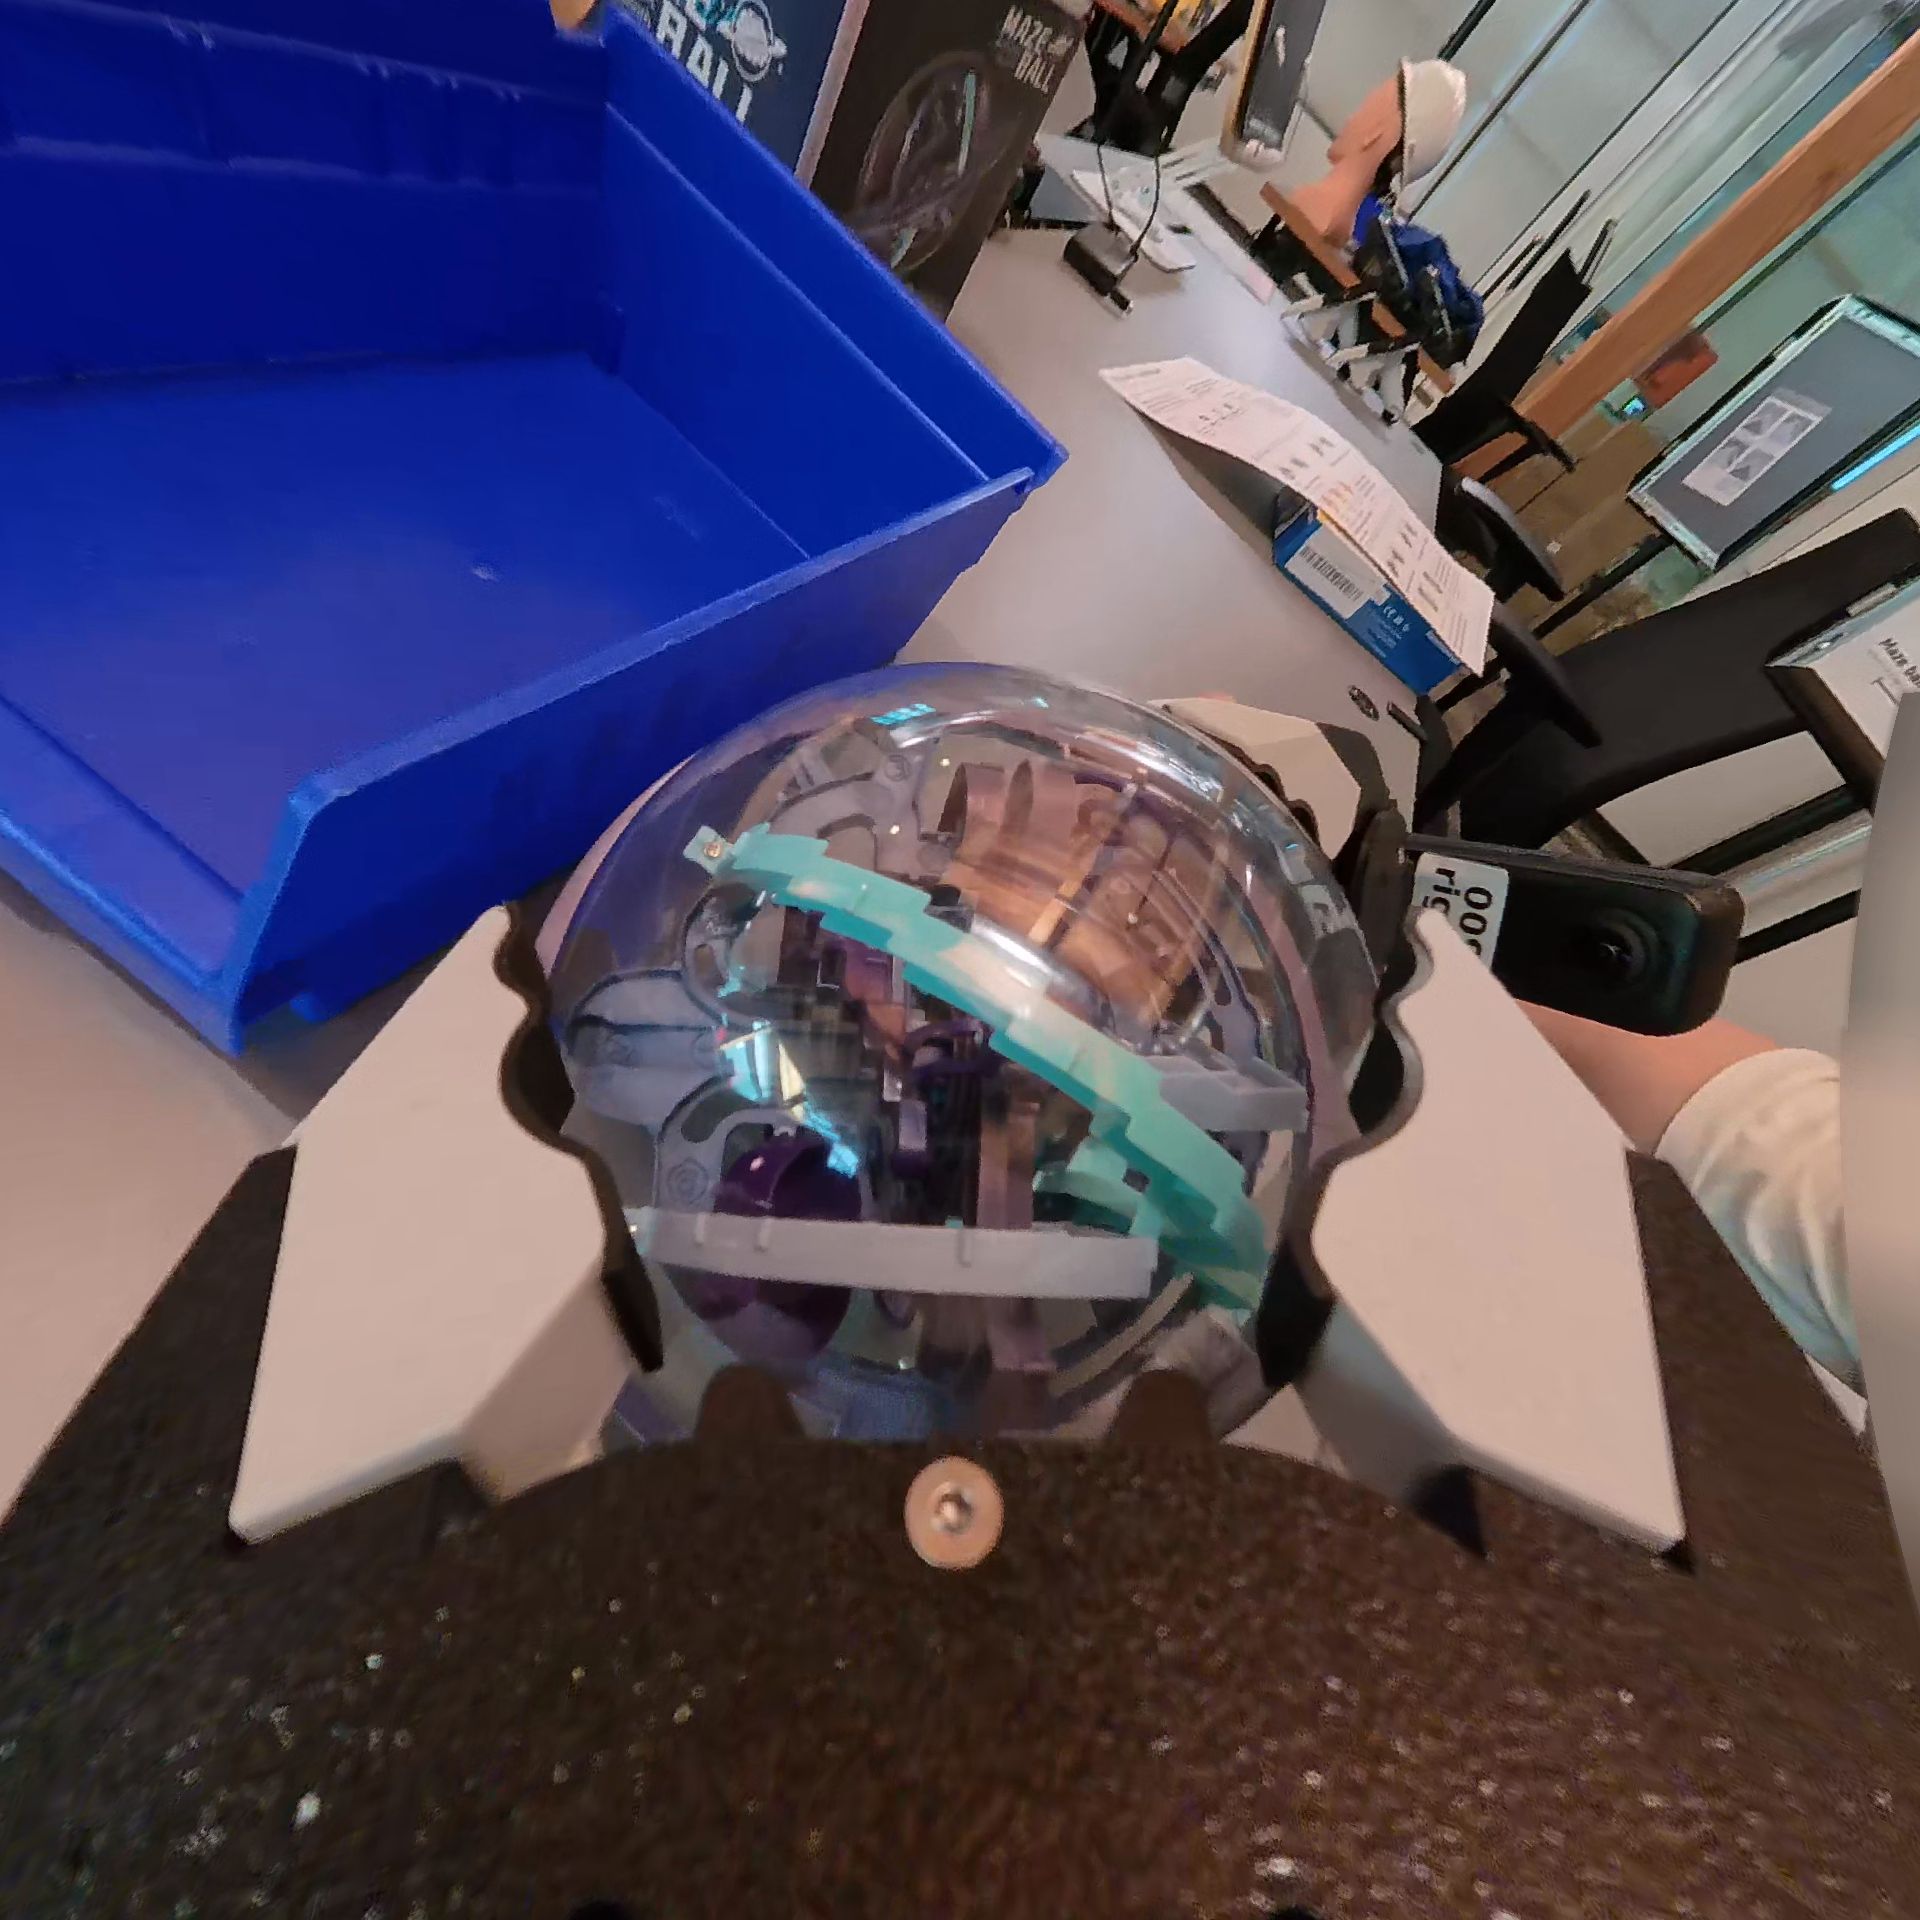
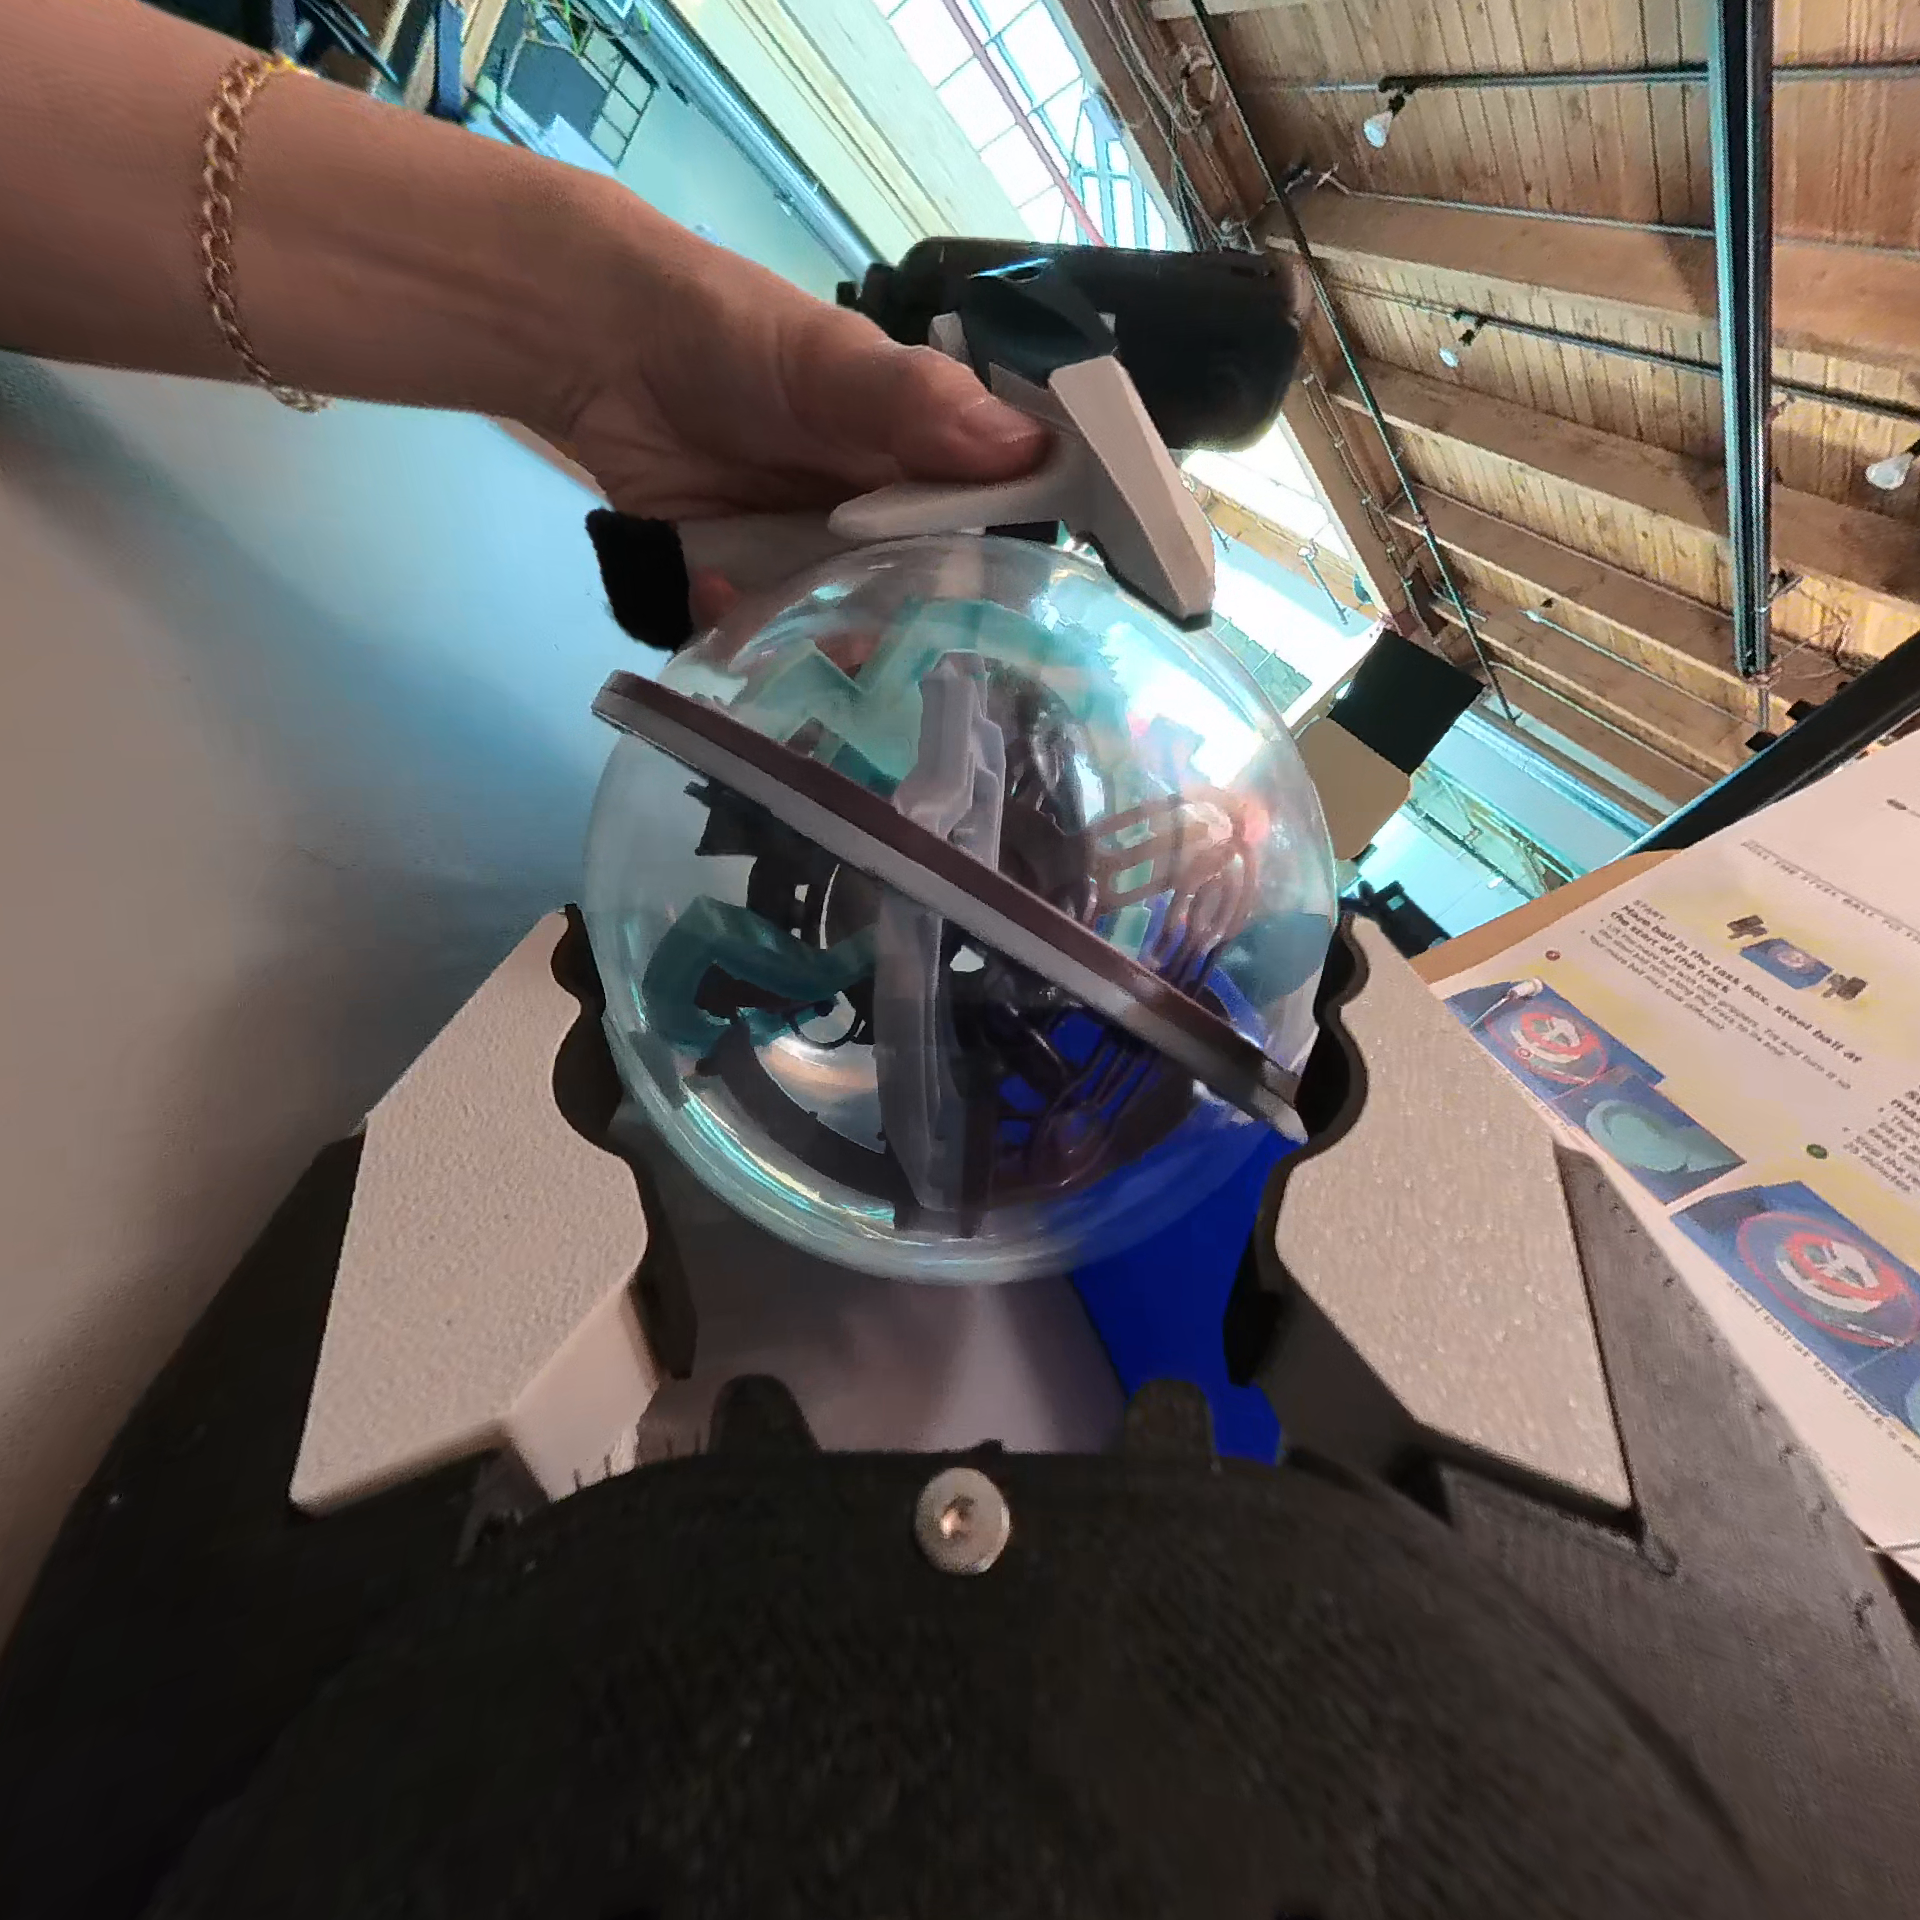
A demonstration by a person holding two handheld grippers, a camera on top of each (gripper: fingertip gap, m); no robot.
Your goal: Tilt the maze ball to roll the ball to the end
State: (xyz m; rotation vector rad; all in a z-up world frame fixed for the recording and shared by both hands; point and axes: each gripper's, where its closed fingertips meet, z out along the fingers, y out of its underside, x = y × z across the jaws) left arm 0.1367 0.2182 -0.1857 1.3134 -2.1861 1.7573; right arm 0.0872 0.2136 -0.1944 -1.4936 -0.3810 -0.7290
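Observation:
The maze ball (image 1: pixel 935 1049) is a clear plastic sphere with teal, grey and purple tracks inside. Both grippers hold it in the air from opposite sides. My left gripper (image 1: pixel 940 1049) is shut on it, with its white fingers (image 1: pixel 436 1195) against both flanks. My right gripper (image 2: pixel 956 997) is shut on it too. In the right wrist view the sphere (image 2: pixel 956 914) is tilted, its dark equator ring running diagonally. The other gripper shows behind the ball in the left wrist view (image 1: pixel 1558 935) and, with a hand on it, in the right wrist view (image 2: pixel 1091 436). I cannot make out the small ball inside.
An empty blue bin (image 1: pixel 416 520) sits on the grey table (image 1: pixel 1091 540) just left of the ball. Printed sheets (image 1: pixel 1320 478) lie over a blue box at the right. Dark product boxes (image 1: pixel 935 135) stand behind the bin. An instruction sheet (image 2: pixel 1714 1091) shows at right.

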